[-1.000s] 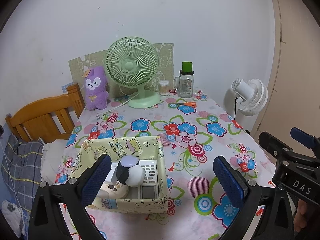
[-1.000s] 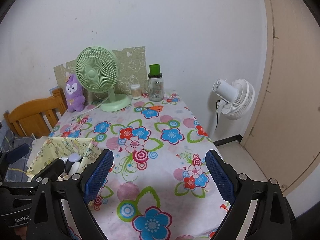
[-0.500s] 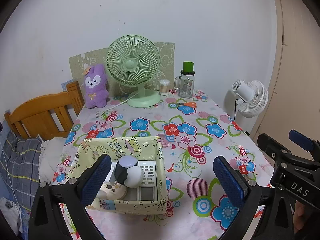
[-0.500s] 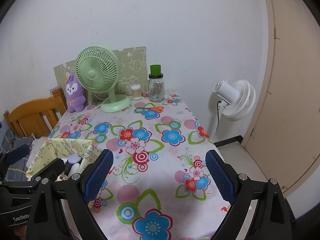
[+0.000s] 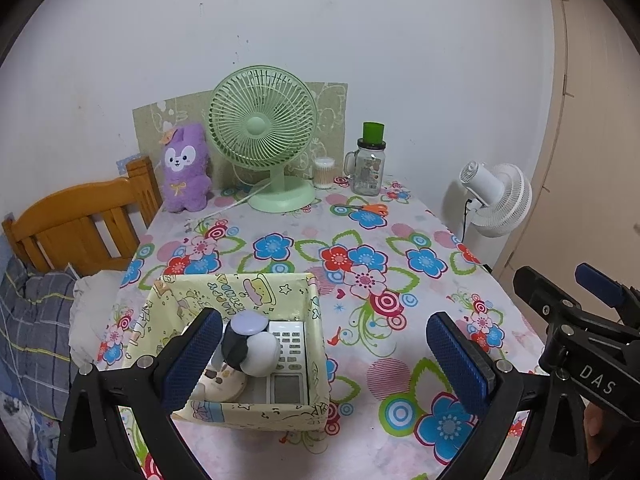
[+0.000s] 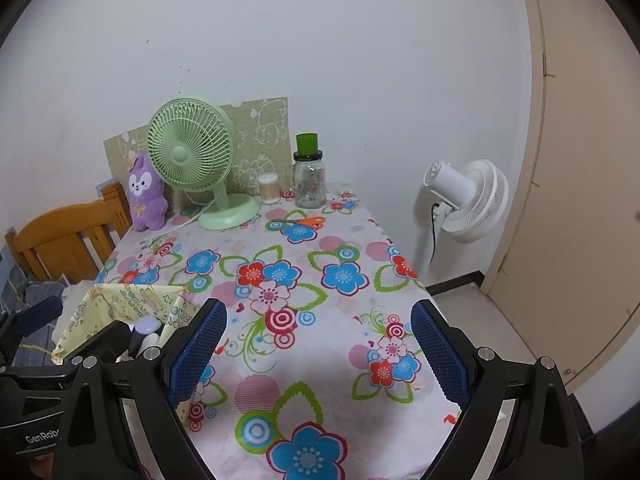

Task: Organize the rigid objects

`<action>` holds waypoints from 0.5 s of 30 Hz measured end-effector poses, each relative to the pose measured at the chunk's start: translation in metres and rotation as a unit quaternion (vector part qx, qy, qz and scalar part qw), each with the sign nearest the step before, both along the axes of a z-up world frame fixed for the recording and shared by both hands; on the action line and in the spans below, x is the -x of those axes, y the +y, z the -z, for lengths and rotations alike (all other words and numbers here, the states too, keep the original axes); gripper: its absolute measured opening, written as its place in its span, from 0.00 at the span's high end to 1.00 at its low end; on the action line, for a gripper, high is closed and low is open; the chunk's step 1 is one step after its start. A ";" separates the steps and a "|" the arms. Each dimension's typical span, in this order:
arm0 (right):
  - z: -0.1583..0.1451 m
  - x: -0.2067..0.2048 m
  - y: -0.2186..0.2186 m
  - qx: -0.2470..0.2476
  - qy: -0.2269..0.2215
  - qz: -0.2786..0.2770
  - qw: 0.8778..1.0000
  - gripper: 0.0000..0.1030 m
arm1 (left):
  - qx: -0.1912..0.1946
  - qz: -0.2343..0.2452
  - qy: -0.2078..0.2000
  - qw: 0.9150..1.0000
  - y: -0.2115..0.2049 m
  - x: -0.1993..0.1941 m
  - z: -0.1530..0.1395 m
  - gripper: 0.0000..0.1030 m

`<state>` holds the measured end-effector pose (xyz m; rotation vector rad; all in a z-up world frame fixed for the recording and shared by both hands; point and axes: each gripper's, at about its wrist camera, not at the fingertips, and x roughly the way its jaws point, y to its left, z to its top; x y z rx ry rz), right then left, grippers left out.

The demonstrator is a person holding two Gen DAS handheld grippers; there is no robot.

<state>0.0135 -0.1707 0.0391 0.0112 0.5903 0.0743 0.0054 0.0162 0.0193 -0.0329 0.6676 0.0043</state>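
A pale yellow printed box (image 5: 256, 286) sits near the front left of the floral table; it also shows in the right wrist view (image 6: 132, 294). Inside lie a white remote control (image 5: 286, 364), a black and white round object with a lilac cap (image 5: 248, 344) and a round cream item (image 5: 220, 380). My left gripper (image 5: 324, 360) is open and empty, held above the box's near right corner. My right gripper (image 6: 318, 356) is open and empty over the table's front right. Orange-handled scissors (image 5: 366, 209) lie near the back.
At the back stand a green desk fan (image 5: 266, 140), a purple plush (image 5: 186, 168), a cotton swab jar (image 5: 324, 172) and a glass mug jar with green lid (image 5: 370, 160). A wooden bed frame (image 5: 76, 224) is left, a white floor fan (image 5: 496, 200) right.
Both grippers have drawn back slightly from the table, so the box and table appear a little farther away. Both stay open and empty.
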 end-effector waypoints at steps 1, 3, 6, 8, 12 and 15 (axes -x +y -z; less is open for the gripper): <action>0.000 0.000 0.000 -0.001 0.000 0.000 1.000 0.08 | 0.000 0.000 -0.001 1.000 0.000 0.000 0.000 0.00; 0.000 0.000 0.000 -0.002 0.000 0.000 1.000 0.08 | -0.002 -0.001 -0.002 1.000 0.000 0.000 0.000 0.00; -0.001 0.000 0.001 -0.003 -0.001 -0.001 1.000 0.08 | 0.001 0.001 -0.005 1.000 0.000 0.001 0.000 0.00; -0.001 0.000 0.001 -0.001 -0.001 0.000 1.000 0.08 | 0.001 0.002 -0.005 1.000 0.001 0.001 0.000 0.00; -0.001 0.000 0.001 -0.005 -0.002 -0.001 1.000 0.08 | 0.002 0.002 -0.005 1.000 0.000 0.001 0.000 0.00; -0.001 -0.001 0.002 -0.002 -0.002 -0.001 1.000 0.08 | 0.000 0.000 -0.005 1.000 -0.001 0.002 0.001 0.00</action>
